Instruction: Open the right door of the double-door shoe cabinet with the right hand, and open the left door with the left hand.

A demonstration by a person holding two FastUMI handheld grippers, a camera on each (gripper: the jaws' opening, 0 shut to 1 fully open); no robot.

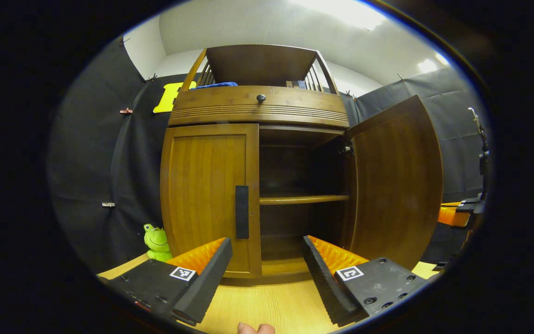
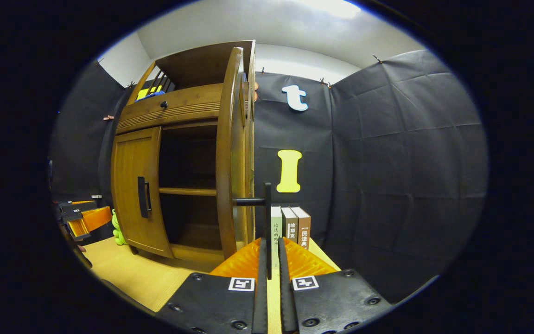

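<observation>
Standing swung wide on the tabletop: brown wooden double-door shoe cabinet [image 1: 257, 176], right door [image 1: 399, 185] open, left door [image 1: 206, 195] closed. Right gripper [image 2: 269, 260] pinched on right door's black bar handle [image 2: 268, 227], fingers pressed together around it. Left gripper [image 1: 267, 273] spread, hovering just before left door's black vertical handle [image 1: 242, 212], not touching. Best: centre the handle between the fingers, close squarely, pull along the hinge arc. Nearby: green frog toy [image 1: 156, 241], upright books [image 2: 290, 225].

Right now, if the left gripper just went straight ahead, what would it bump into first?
Probably the left door near its inner edge, close to the black handle. The open left gripper points about at the seam between that shut door and the open cabinet inside, so it might slip past onto the bottom shelf; depth is unclear.
</observation>
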